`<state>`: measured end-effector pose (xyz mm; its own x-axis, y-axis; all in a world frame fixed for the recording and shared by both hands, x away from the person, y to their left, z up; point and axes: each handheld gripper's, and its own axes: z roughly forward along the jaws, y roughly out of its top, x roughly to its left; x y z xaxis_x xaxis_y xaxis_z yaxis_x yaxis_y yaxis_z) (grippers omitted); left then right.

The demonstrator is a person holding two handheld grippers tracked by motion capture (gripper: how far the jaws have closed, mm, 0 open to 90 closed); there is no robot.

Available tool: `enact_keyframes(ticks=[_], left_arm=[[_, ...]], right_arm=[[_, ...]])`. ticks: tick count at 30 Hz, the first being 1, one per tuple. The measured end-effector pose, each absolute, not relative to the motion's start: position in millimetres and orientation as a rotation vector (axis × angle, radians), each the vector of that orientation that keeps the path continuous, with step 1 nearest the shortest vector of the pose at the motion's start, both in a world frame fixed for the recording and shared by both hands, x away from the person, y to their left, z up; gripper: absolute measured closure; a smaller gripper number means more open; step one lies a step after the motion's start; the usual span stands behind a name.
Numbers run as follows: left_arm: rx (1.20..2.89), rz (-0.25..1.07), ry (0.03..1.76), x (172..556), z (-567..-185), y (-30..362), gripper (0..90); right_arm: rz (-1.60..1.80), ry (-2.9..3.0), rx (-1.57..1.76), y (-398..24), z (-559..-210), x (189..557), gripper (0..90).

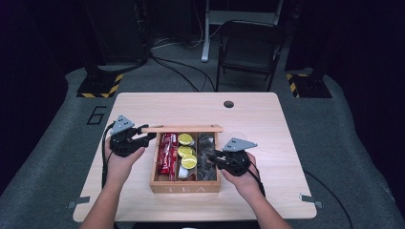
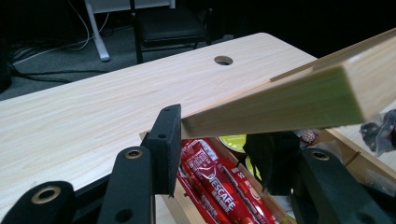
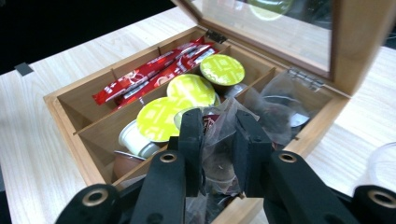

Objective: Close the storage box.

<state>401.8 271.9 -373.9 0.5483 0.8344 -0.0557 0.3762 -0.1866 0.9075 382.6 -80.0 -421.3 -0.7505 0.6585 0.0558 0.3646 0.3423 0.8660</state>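
while the left gripper (image 2: 219, 140) is clamping the raised lid (image 2: 289, 100) of the wooden tea box (image 1: 185, 187) mid-table, the right gripper (image 3: 219, 135) is pinching a clear bag (image 3: 224, 123) in its right compartment.

We count one wooden box (image 1: 185, 187), three green-lidded pods (image 3: 222, 69), several red sachets (image 3: 144, 74), two grippers (image 1: 143, 137).

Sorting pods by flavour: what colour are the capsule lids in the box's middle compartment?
Lime green with a faint white pattern on the capsule lids, clearest in the right gripper view.
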Motion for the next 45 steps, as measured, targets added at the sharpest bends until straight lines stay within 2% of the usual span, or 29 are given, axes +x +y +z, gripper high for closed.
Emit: enact_keyframes(ticks=[28,45], left_arm=[[1.793,0.576,1.007,400,-374,272,56.0],[1.801,0.603,1.004,392,-376,270,57.1]], right_arm=[[1.358,2.153,1.041,-135,-399,393,75.0],[1.319,2.101,1.113,-154,-405,410,75.3]])
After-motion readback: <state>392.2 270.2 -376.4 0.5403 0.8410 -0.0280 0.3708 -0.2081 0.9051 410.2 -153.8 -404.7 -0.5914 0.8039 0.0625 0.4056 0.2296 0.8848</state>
